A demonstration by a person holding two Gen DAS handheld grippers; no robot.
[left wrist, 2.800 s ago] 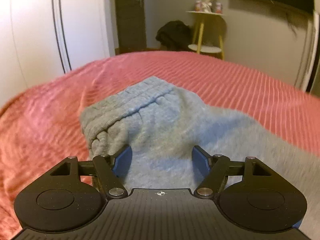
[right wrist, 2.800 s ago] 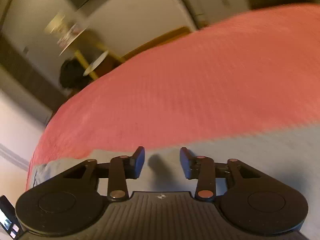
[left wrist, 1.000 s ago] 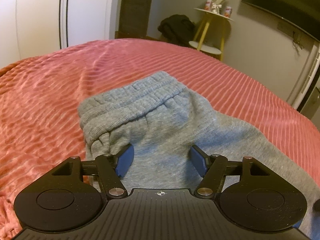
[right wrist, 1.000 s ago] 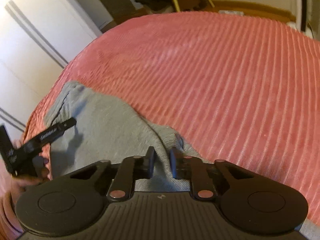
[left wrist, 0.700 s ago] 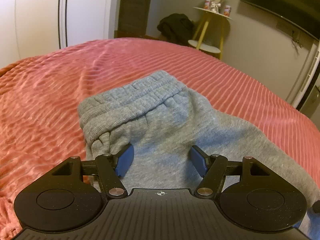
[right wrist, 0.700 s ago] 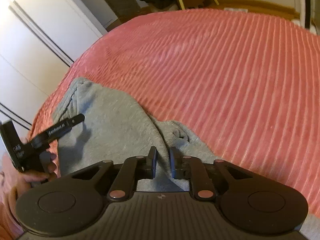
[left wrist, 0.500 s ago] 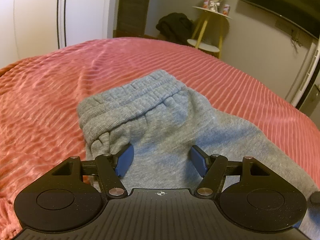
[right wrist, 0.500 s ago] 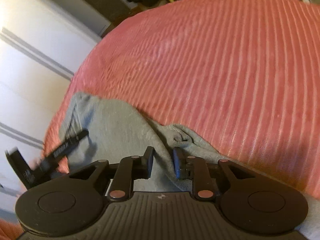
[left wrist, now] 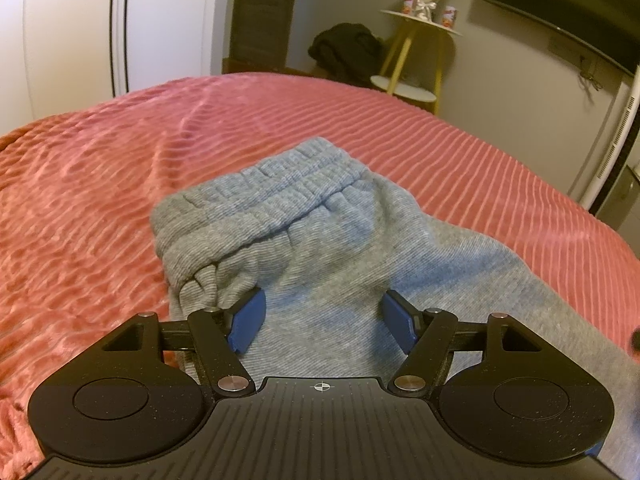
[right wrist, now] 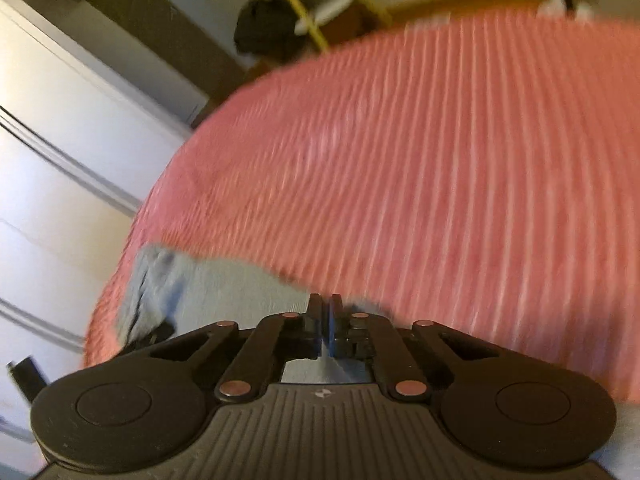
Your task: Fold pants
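Note:
Grey sweatpants point(left wrist: 320, 240) lie on a red ribbed bedspread point(left wrist: 100, 184), with the elastic waistband point(left wrist: 260, 196) at the far end. My left gripper point(left wrist: 326, 316) is open and rests low over the pants just behind the waistband, with nothing between its blue pads point(left wrist: 248, 316). In the blurred right wrist view my right gripper point(right wrist: 325, 320) has its jaws closed together on a fold of the grey pants point(right wrist: 224, 284) at their edge. The left gripper's tool shows small at the far left point(right wrist: 28, 376).
Beyond the bed stand a white wardrobe point(left wrist: 60, 40), a dark door point(left wrist: 264, 12), a yellow-legged side table point(left wrist: 416, 60) with small items and a dark bundle point(left wrist: 344, 48) beside it. A black TV point(left wrist: 560, 12) hangs on the right wall.
My right gripper has closed fully on the pants' edge fold and is swinging, so its view is blurred. My left gripper has stayed open and still over the waistband end.

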